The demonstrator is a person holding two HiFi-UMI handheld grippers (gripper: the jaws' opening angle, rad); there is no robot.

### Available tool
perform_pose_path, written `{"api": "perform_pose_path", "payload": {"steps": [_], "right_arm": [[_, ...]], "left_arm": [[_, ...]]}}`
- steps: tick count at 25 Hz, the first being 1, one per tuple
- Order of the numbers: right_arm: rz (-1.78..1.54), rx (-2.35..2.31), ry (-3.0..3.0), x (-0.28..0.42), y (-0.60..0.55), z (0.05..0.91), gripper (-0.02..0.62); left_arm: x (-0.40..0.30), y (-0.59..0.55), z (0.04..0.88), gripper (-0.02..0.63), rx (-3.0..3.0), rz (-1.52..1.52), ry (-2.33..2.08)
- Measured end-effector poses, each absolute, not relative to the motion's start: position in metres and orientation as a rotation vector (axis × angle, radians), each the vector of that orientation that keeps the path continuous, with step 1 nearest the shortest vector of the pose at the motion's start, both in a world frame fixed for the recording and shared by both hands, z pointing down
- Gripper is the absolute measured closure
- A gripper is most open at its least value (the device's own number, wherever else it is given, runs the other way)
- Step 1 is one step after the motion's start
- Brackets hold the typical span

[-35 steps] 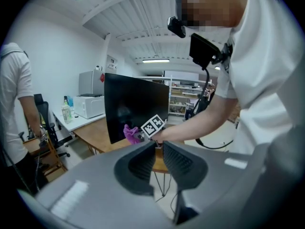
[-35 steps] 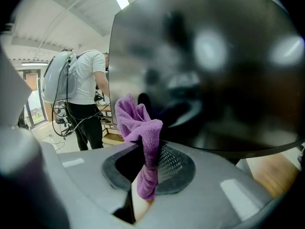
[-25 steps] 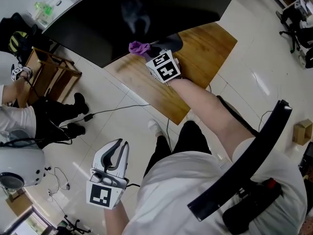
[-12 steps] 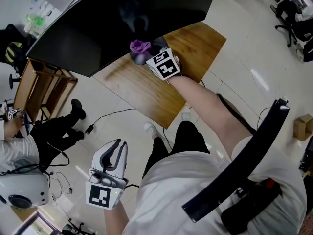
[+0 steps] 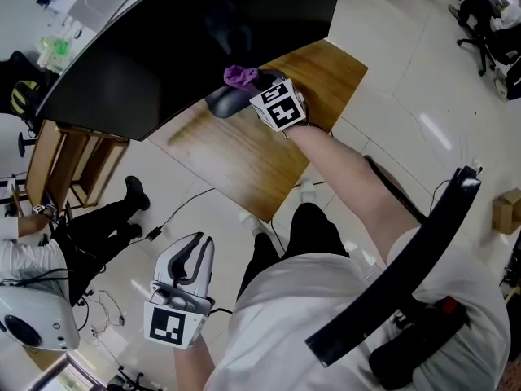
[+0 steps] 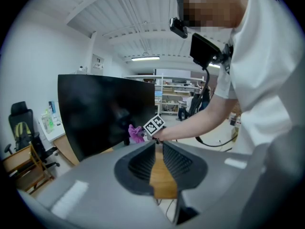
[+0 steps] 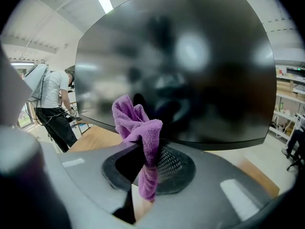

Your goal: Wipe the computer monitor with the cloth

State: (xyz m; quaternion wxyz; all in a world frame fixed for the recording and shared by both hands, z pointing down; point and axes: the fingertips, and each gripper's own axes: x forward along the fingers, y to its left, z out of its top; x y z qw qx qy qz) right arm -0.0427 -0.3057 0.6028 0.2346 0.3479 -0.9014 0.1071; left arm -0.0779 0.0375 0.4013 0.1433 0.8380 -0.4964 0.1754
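A large black monitor (image 5: 187, 31) stands on a wooden desk (image 5: 244, 161); it fills the right gripper view (image 7: 190, 66) and shows in the left gripper view (image 6: 105, 113). My right gripper (image 5: 254, 84) is shut on a purple cloth (image 5: 240, 76), bunched above its jaws (image 7: 138, 123), close to the screen's lower edge. The cloth (image 6: 136, 133) also shows far off in the left gripper view. My left gripper (image 5: 191, 263) hangs low at my side, away from the desk. Its jaws stand a narrow gap apart with nothing between them (image 6: 158, 159).
The monitor's dark base (image 5: 228, 100) rests on the desk under the screen. A wooden side table (image 5: 69, 165) stands left of the desk. A seated person (image 5: 49, 243) and floor cables (image 5: 171, 210) are at the lower left. Another person (image 7: 55, 109) stands behind the desk.
My right gripper with the cloth has shifted slightly right and up along the screen's lower edge. The head view has shifted too. The left gripper has stayed where it was.
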Motion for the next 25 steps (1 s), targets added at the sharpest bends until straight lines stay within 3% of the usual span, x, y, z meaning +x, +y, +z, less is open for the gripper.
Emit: {"api": "perform_pose_path", "payload": {"steps": [25], "right_arm": [[0.312,1.090,-2.409,0.081,-0.374,0.613,0.548]], "left_arm": [[-0.005,-0.020,0.400,0.535,2.469,0.549,-1.362]]}}
